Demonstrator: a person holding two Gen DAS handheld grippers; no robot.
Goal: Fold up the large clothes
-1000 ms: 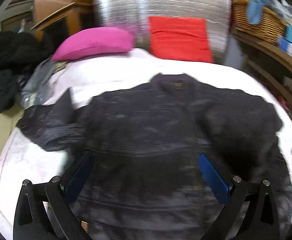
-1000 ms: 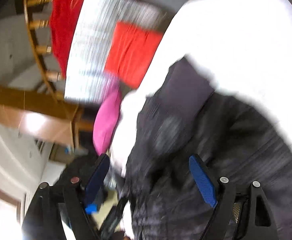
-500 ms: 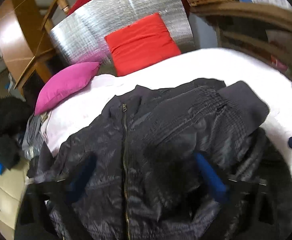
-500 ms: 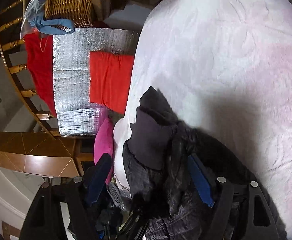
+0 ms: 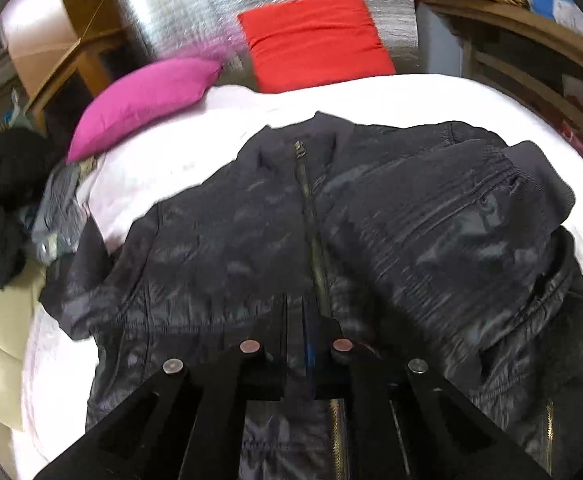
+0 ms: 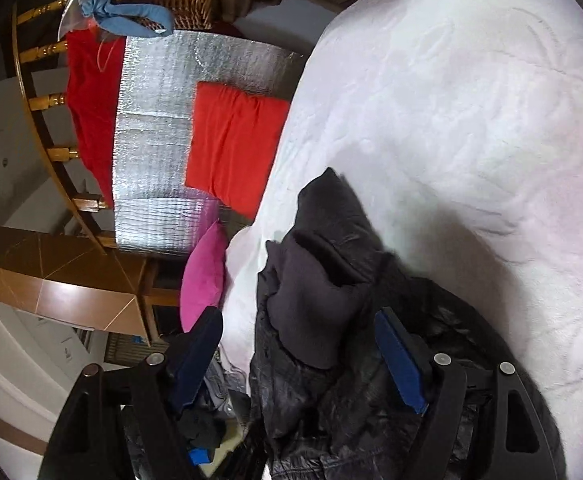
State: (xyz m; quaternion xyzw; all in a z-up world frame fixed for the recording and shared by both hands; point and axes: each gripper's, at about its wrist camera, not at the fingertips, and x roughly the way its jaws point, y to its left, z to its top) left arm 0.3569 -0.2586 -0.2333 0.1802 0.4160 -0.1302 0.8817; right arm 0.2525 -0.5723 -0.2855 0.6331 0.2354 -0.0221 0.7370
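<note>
So my left gripper was tilted steeply down over the black jacket, which lay spread on the white blanket. Its jaws had just snapped closed, pinched together right by the zipper; whether they had any fabric I couldn't tell. My right gripper sat flatter, jaws wide, with the folded-over sleeve cuff lying between them, pads not pressing. A second earlier the left jaws stood wide and the right sleeve lay flat.
</note>
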